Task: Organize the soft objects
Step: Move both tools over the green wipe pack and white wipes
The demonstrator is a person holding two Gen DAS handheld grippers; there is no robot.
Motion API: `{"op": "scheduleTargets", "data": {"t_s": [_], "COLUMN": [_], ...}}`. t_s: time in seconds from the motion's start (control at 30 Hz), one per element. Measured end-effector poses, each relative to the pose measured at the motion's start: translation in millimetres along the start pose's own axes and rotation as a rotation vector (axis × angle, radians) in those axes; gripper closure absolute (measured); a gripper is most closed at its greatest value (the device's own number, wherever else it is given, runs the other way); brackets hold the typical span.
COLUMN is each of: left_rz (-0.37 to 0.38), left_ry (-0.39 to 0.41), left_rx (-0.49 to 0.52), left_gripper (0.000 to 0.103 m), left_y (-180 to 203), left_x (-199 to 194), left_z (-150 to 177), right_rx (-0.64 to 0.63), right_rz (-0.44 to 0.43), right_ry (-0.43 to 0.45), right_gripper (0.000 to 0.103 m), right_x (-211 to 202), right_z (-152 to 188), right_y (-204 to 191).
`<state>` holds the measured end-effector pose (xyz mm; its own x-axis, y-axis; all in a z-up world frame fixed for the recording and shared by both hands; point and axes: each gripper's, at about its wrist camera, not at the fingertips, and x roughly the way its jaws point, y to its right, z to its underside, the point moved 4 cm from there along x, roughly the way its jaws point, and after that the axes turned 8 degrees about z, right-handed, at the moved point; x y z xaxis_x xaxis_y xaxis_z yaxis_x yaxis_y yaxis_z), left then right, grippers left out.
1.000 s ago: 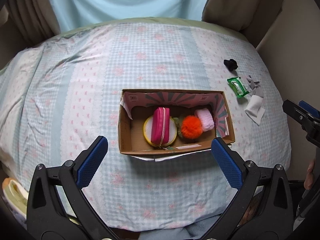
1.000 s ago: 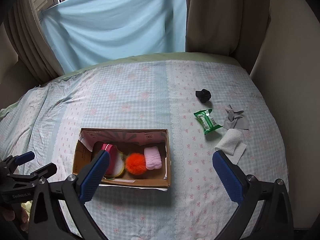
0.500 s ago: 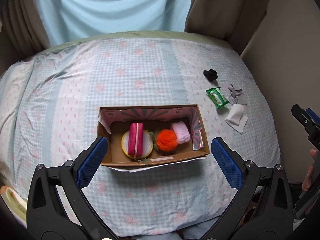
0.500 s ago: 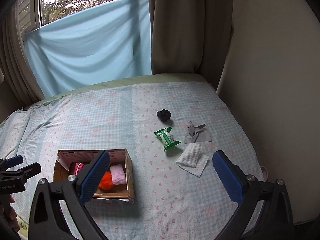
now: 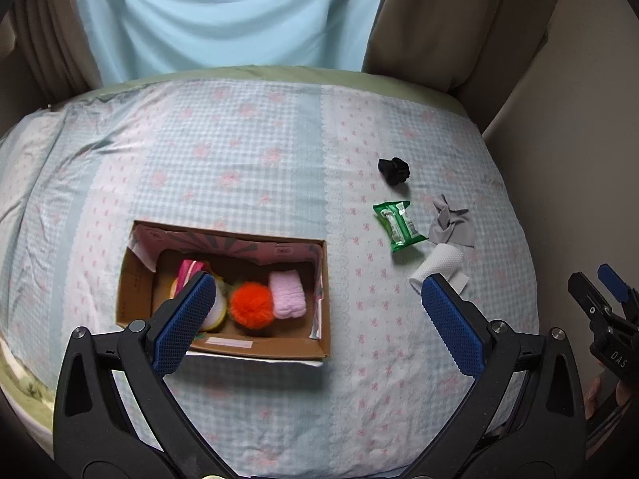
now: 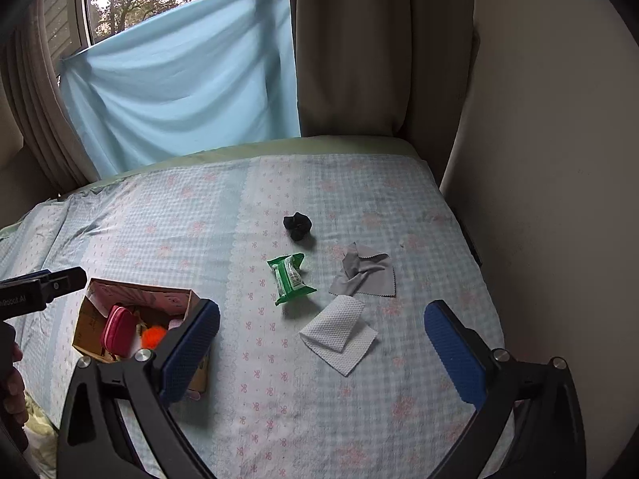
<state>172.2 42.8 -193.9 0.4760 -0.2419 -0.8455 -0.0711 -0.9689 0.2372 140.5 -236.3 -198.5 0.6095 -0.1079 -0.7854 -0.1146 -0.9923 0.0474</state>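
A cardboard box (image 5: 319, 287) (image 6: 86, 327) on the bed holds a pink pouch (image 6: 118, 331), an orange pompom (image 5: 251, 305) and a pink knit piece (image 5: 286, 294). To its right lie a black scrunchie (image 5: 394, 170) (image 6: 297, 225), a green wipes pack (image 5: 397, 225) (image 6: 290, 277), a grey cloth (image 5: 451, 225) (image 6: 363, 275) and a white folded cloth (image 5: 441, 265) (image 6: 339, 333). My left gripper (image 5: 315, 319) hangs open over the box's near right part. My right gripper (image 6: 321, 351) is open above the white cloth, holding nothing.
The bed wears a blue checked sheet (image 5: 247, 151) with pink flowers. A light blue curtain (image 6: 179, 92) and brown drapes (image 6: 359, 48) stand behind it. A wall (image 6: 551, 159) runs along the right edge. A hand (image 6: 12, 375) shows at the far left.
Both grippers swung to the right. In the right wrist view the box slid to the lower left and the loose cloths moved to the middle. Both stay open.
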Motion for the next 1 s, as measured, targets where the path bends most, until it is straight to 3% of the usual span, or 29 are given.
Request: {"op": "scheduleTargets", "data": {"t_s": [0.2,0.4,0.6,0.77,1.0], "left_rz": [0.013,-0.007,0.043,0.063,0.087], "left_ry": [-0.034,-0.093,-0.181,-0.266,-0.379], "left_rx": [-0.058,-0.021,0.032,0.048,0.087], "left_gripper": [0.000,0.000,0.000,0.000,0.003], "left_y": [49,84,104,105,99], "left_x": [54,119,200,261,341], "left_z": [-13,-32,-48,-53,-49], "right_rx": [-0.017,0.045,0.196,0.358,0.407], "right_rz": [-0.033,-0.054,-0.039,0.012,0.141], "right_ry": [-0.050,-0.107,-0.175,-0.212,-0.173], "right_gripper": [0.001,0.001,0.001,0.001,0.001], "right_x": [48,97,145,175,212], "right_z": [5,19,39,56,79], "right_y": [37,57,64,57,27]}}
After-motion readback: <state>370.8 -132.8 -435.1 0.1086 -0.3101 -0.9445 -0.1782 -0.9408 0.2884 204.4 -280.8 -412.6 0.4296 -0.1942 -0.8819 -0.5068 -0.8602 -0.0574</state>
